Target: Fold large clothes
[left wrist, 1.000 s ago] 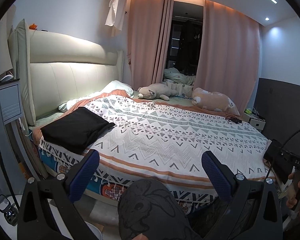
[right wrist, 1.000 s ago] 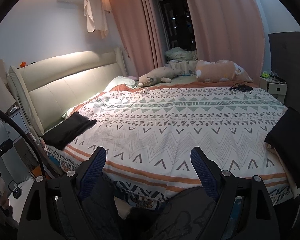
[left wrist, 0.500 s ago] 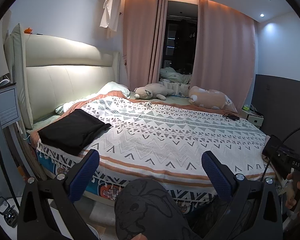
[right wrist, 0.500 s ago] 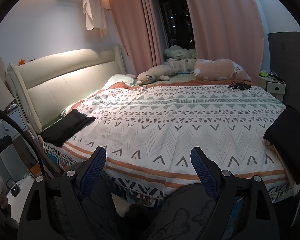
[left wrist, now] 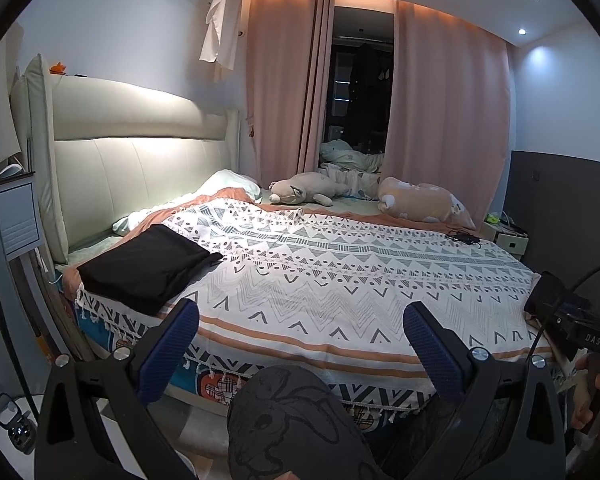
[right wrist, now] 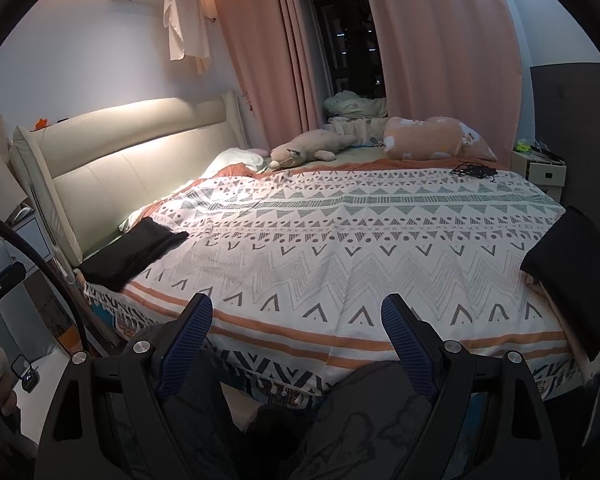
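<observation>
Both hand-held grippers, left [left wrist: 300,334] and right [right wrist: 296,326], spread and empty over the bed [right wrist: 340,240].
One black garment [left wrist: 148,264] lies folded at the left edge; another dark pile [right wrist: 580,272] at the right is possibly still unfolded.

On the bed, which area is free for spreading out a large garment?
The middle of the patterned bedspread is bare, between the folded black garment near the headboard and the other black garment at the foot end. The far edge is crowded: two plush toys and a black cable.
</observation>
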{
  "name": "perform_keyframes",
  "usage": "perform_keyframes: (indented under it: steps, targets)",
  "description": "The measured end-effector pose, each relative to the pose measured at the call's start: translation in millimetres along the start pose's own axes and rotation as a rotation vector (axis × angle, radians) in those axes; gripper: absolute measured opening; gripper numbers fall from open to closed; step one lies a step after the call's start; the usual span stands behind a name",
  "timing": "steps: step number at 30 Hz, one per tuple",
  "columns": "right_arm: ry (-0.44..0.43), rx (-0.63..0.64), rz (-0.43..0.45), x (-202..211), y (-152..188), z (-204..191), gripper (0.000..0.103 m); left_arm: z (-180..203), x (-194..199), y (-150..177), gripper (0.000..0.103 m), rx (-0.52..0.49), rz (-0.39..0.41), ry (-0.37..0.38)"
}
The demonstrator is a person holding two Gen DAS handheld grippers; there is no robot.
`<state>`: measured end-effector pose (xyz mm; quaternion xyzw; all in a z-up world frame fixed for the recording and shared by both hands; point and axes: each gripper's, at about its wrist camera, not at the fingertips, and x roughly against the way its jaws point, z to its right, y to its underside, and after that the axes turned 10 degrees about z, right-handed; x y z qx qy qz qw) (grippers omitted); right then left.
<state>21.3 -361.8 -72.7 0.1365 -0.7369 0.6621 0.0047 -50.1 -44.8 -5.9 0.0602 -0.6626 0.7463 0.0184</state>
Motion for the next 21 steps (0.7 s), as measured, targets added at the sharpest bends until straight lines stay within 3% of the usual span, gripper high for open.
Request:
perform_keyframes:
  steps: [5,21]
  targets:
    - [0.004,-0.001,-0.016,1,1,-2,0.086,-3,1,1,0.103,0.015,-0.025,0.007]
    - [0.008,-0.001,0.018,37,-5,1,0.086,2,32,-6,0.103,-0.025,0.03,-0.003]
